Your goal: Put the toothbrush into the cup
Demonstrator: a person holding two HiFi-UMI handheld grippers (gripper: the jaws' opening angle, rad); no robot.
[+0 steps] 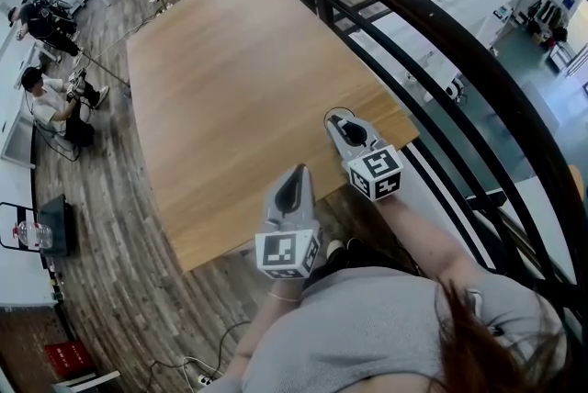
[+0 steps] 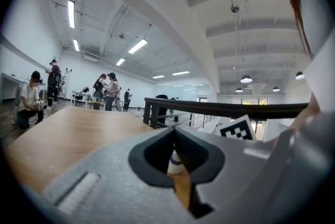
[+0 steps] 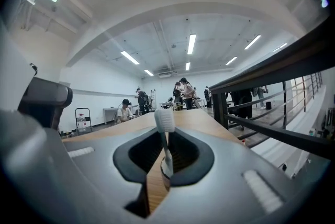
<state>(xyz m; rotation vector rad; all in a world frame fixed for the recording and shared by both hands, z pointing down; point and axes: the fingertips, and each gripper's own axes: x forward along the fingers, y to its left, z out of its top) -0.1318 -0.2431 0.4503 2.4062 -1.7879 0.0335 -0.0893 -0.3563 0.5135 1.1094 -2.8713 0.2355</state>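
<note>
Toothbrush (image 3: 164,129) stands upright in the right claw (image 3: 160,157), which is clenched on its thin neck. The white bristle head sticks up clear of the jaws, and whatever hangs below them is hidden. Held this way, bristles up, the brush is probably meant to go into a cup handle-first.

Just beside it on the person's other side, the left claw (image 2: 175,136) is also clenched. A small white piece (image 2: 175,161) with a bluish band sits between its jaws, too little of it showing to say what it is.

Both claws hang over the near edge of the table (image 1: 230,88), the right one a little farther in, near the corner. The wooden top beyond them looks bare, and no cup shows in any view, so the brush has nowhere to go yet. My guess is the task is waiting to begin.

A dark railing (image 1: 441,42) runs along the table's right side. Well beyond, a seated person (image 1: 50,97) and others are busy at the far benches.
</note>
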